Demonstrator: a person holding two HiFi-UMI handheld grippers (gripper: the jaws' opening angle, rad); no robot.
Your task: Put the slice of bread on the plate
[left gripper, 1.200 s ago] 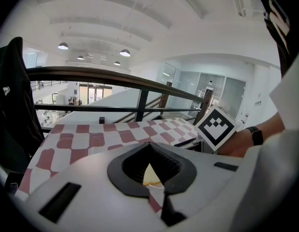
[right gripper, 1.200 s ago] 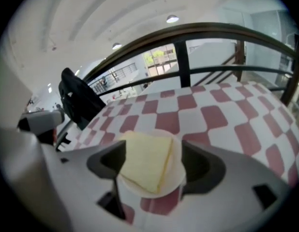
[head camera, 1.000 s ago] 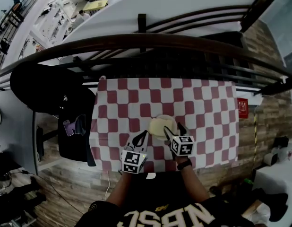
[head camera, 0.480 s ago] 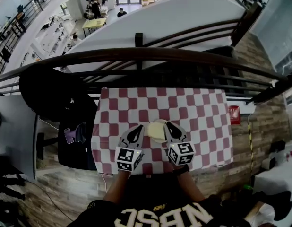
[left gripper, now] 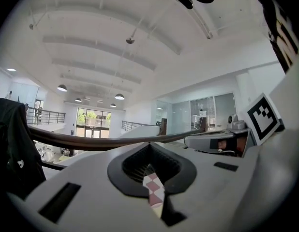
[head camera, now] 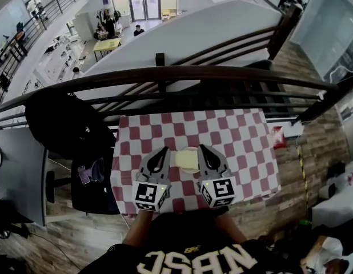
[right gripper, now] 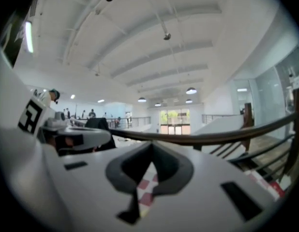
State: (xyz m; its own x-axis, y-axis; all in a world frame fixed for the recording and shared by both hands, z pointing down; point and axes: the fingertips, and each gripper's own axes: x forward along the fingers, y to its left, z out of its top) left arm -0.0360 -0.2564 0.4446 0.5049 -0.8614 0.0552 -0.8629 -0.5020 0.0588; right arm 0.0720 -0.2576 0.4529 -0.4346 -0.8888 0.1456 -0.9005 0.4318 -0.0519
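A pale slice of bread [head camera: 187, 161] lies on a round plate [head camera: 191, 150] on the red-and-white checked table [head camera: 245, 136]. Both grippers hang high above the table and point level, away from me. In the head view my left gripper [head camera: 163, 151] is just left of the plate and my right gripper [head camera: 203, 149] just right of it, neither touching it. The left gripper [left gripper: 150, 150] has its jaws together with nothing held. The right gripper [right gripper: 151, 148] is likewise shut and empty. Only a thin strip of checked cloth shows through each pair of jaws.
A dark curved handrail [head camera: 165, 75] with bars runs along the table's far side. A black jacket [head camera: 59, 124] hangs over a chair at the left. A red box [head camera: 277, 136] sits by the table's right edge. Wooden floor surrounds the table.
Both grippers have risen from the plate toward the camera and tipped to level. The right gripper's jaws, open beside the plate a second ago, have shut. The bread stays on the plate.
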